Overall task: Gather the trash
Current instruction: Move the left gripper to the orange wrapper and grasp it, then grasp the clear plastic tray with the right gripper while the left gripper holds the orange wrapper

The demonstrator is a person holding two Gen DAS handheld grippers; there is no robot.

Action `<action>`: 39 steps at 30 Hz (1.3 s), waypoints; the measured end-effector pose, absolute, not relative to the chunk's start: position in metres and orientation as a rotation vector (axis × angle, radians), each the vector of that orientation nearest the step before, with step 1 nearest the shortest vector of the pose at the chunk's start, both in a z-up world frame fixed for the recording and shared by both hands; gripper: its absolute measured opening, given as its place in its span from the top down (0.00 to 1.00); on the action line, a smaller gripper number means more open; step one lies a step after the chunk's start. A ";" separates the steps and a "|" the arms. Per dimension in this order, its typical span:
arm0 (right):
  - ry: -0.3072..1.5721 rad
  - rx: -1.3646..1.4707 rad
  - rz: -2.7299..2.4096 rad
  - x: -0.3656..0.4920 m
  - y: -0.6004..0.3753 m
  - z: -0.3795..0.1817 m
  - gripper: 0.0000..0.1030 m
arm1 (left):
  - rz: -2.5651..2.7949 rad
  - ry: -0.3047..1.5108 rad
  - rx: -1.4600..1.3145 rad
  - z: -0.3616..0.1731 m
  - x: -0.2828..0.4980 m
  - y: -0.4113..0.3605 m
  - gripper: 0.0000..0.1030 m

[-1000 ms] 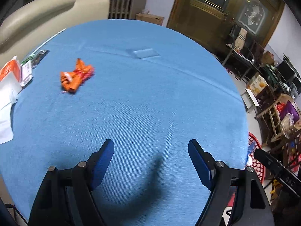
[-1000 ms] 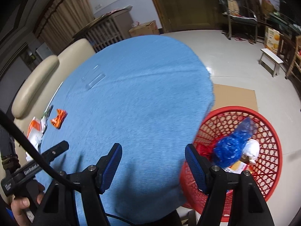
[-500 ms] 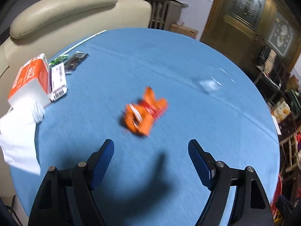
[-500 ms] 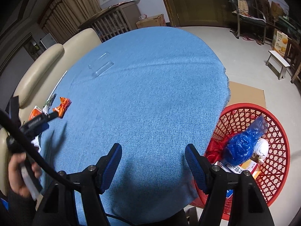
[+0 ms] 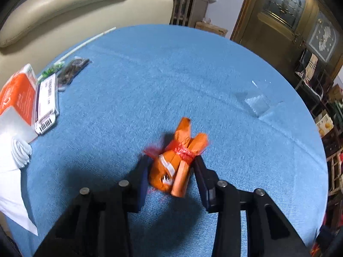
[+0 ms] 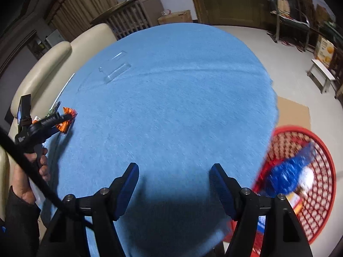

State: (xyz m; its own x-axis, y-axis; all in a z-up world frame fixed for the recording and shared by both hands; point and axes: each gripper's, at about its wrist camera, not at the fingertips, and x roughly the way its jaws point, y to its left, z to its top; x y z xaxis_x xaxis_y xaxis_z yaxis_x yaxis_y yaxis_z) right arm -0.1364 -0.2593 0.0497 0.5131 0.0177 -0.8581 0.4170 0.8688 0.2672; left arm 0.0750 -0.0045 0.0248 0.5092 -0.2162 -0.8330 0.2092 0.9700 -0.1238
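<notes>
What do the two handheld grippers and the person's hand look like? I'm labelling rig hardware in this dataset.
The left gripper and the right gripper both have black angular linkage frames with round silver pivot bolts and dark blue finger pads. A thick black cable crosses the right wrist view. The person's bare left hand emerges from a dark sleeve and grips a black pistol-style handle with white lettering.

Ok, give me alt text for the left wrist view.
The left claw straddles a crumpled orange wrapper on a round blue tablecloth, its fingers close on either side. An orange-and-white box, white papers and a clear plastic piece lie farther off.
</notes>
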 end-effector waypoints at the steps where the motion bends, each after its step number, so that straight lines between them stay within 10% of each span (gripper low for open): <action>1: 1.010 0.469 -0.244 -0.130 -0.257 0.050 0.29 | -0.255 1.001 0.002 0.024 0.074 -0.004 0.73; 17: 0.860 0.166 -0.018 0.086 -0.211 0.052 0.00 | -0.255 0.898 0.081 0.016 0.065 -0.004 0.73; 28: 0.900 0.083 -0.022 0.167 -0.214 0.022 0.00 | -0.247 0.896 0.093 0.014 0.071 -0.003 0.73; 31: 0.924 0.089 -0.029 0.172 -0.212 0.018 0.21 | -0.244 0.895 0.096 0.016 0.065 -0.005 0.73; 39: 0.900 0.121 -0.031 0.117 -0.206 0.035 0.22 | -0.238 0.893 0.108 0.016 0.065 -0.007 0.73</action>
State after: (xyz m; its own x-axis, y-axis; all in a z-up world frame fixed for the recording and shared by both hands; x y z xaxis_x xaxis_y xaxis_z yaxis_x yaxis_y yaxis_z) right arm 0.1166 -0.2063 0.0355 0.6217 0.0237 -0.7829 0.0778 0.9927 0.0919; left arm 0.0645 -0.0072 0.0160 0.6026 -0.1602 -0.7818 0.2498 0.9683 -0.0060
